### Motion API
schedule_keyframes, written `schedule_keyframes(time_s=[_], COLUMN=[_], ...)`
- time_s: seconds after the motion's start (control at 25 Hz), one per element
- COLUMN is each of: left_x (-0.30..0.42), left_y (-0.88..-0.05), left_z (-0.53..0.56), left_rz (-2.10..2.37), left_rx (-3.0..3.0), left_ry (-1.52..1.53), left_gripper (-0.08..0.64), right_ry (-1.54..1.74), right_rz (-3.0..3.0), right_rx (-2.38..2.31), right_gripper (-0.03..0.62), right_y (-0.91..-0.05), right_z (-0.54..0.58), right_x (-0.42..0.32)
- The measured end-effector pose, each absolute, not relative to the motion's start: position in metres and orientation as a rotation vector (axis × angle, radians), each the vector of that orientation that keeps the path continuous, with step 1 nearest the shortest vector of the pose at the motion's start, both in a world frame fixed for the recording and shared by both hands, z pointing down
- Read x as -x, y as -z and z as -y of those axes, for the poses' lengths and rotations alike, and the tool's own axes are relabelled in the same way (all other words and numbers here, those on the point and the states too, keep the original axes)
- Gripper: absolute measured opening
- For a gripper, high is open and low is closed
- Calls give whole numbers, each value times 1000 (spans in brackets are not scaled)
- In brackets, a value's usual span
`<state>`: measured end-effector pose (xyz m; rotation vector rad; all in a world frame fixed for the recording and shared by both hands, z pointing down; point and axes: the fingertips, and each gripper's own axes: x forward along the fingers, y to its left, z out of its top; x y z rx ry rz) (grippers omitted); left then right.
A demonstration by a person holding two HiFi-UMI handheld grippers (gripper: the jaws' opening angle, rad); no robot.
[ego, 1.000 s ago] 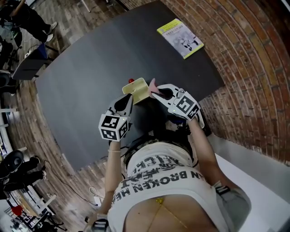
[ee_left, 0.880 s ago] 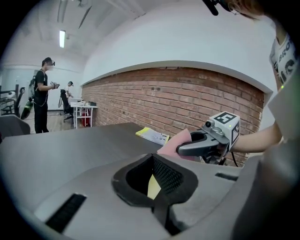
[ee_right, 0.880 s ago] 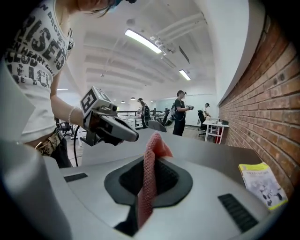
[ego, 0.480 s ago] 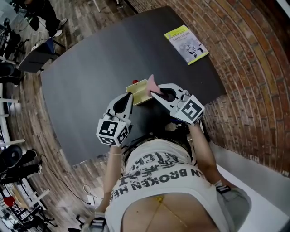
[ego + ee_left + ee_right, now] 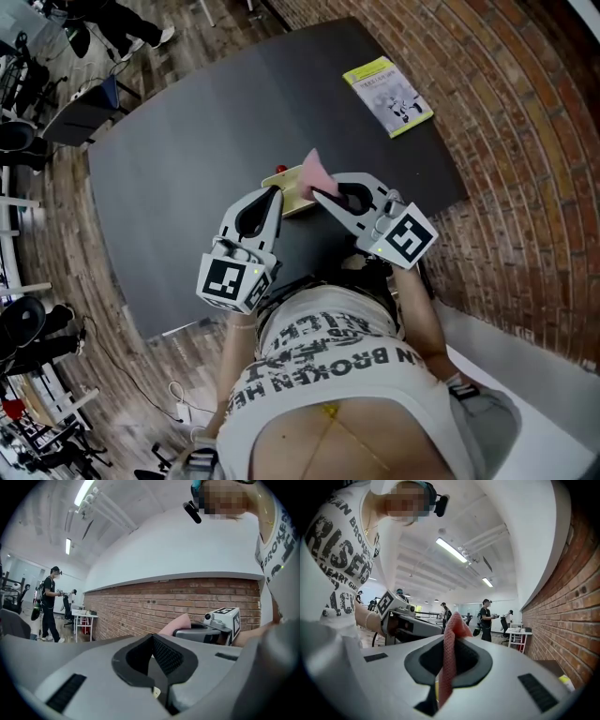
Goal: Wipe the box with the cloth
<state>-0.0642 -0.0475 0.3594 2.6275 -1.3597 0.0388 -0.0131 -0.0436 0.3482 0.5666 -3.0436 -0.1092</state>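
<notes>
step in hand: the wipe looks about to begin. The pale yellow flat box (image 5: 289,187) and the pink mesh cloth (image 5: 315,171) are each gripped and brought together over the near middle of the dark grey surface (image 5: 178,141), just in front of the person.
next move: the cloth must be pressed onto the box's face and drawn across it while the other side holds the box steady. Only a short fold of cloth sticks out, so the strokes will probably have to be short.
left tongs (image 5: 275,195): fully closed. A pale sliver (image 5: 153,692) shows pinched low between the jaws, so I judge they grip the box's near-left edge.
box: between the two tongs, seemingly held off the surface. A small red round thing (image 5: 280,170) sits at its far edge; I cannot tell what it is.
cloth: stands against the box's right part, touching it.
right tongs (image 5: 321,195): clamped on the cloth, a fold of which (image 5: 452,625) rises from between the jaws.
yellow-green booklet (image 5: 389,94): far right on the surface, well apart.
</notes>
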Motion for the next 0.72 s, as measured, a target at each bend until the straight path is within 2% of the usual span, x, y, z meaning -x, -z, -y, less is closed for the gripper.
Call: schedule_keyframes(time_s=[0.72], left_x=[58], left_y=[-350], left_z=[43], left_rz=[1383], left_rx=[-2648], left_ry=[-75], left_gripper=[8], right_ry=[79], right_rz=[3042], right_rx=[-559], right_gripper=[17], right_y=[-342], right_z=[40], right_x=[11])
